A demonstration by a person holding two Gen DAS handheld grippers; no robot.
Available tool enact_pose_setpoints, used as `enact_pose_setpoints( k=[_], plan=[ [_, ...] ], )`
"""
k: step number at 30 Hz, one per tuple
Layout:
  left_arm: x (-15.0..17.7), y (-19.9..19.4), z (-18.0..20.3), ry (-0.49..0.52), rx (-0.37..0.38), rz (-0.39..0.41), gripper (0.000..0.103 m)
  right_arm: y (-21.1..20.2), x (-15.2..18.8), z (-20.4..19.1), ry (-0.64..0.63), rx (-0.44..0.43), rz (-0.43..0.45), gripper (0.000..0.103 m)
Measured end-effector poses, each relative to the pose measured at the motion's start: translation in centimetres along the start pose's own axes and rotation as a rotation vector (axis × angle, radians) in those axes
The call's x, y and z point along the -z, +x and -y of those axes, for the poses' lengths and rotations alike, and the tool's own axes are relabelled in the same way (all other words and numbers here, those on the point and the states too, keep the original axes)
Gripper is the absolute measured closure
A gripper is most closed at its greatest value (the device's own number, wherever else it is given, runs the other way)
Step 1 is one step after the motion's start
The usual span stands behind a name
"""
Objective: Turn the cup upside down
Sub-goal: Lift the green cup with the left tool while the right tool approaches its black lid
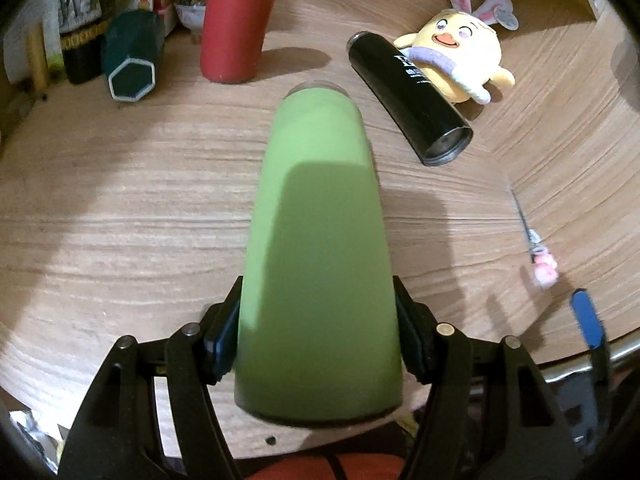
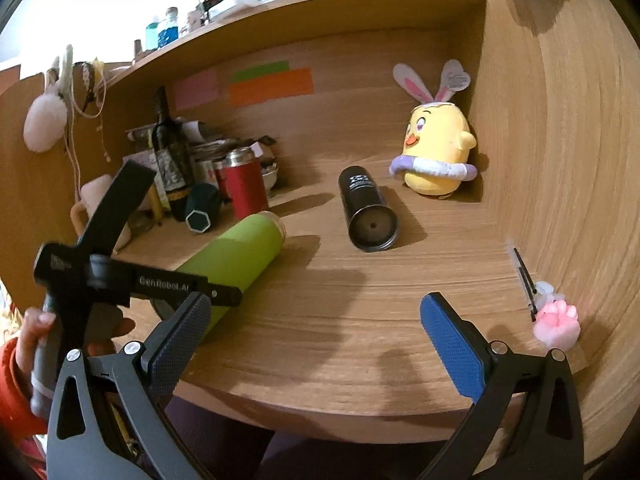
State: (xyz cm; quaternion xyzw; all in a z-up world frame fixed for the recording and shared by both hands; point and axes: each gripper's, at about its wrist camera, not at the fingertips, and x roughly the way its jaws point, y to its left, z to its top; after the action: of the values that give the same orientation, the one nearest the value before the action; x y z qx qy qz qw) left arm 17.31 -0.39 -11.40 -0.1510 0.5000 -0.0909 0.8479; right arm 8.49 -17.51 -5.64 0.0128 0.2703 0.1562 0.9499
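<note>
A tall light-green cup (image 1: 316, 248) lies on its side on the wooden desk, its clear-rimmed end pointing away from me. My left gripper (image 1: 316, 332) is shut on its near end, one pad on each side. In the right wrist view the green cup (image 2: 236, 256) lies at the left with the left gripper (image 2: 132, 284) across it. My right gripper (image 2: 316, 344) is open and empty above the desk's front edge.
A black cylinder (image 1: 408, 96) lies on its side to the right, also in the right wrist view (image 2: 366, 208). A yellow plush chick (image 2: 436, 148) sits in the back right corner. A red flask (image 1: 236, 20) and a dark green hexagonal cup (image 1: 134, 56) stand back left. A pink toy (image 2: 558, 324) lies by the right wall.
</note>
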Motion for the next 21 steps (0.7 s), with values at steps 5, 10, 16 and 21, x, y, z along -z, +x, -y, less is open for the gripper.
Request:
enact_pose_setpoints(
  k=[5,10,16,21],
  plan=[
    [-0.2,-2.4,-0.5,0.003,0.034,0.072,0.027,0.9,0.1,-1.1,-0.026,-0.028,-0.006,0.000],
    [-0.3,-6.3,-1.7,0.026,0.023,0.216,0.014,3.3,0.7,-3.0,-0.079,-0.080,-0.058,0.000],
    [0.3,-7.2,-4.7,0.048,-0.184,0.313,0.012,6.4,1.5,-6.9,-0.130,-0.181,-0.101,0.000],
    [0.7,-4.1,-5.7,0.108,-0.184,0.195,0.012,9.2,2.6,-10.2,-0.193,-0.194,-0.132,0.000]
  ],
)
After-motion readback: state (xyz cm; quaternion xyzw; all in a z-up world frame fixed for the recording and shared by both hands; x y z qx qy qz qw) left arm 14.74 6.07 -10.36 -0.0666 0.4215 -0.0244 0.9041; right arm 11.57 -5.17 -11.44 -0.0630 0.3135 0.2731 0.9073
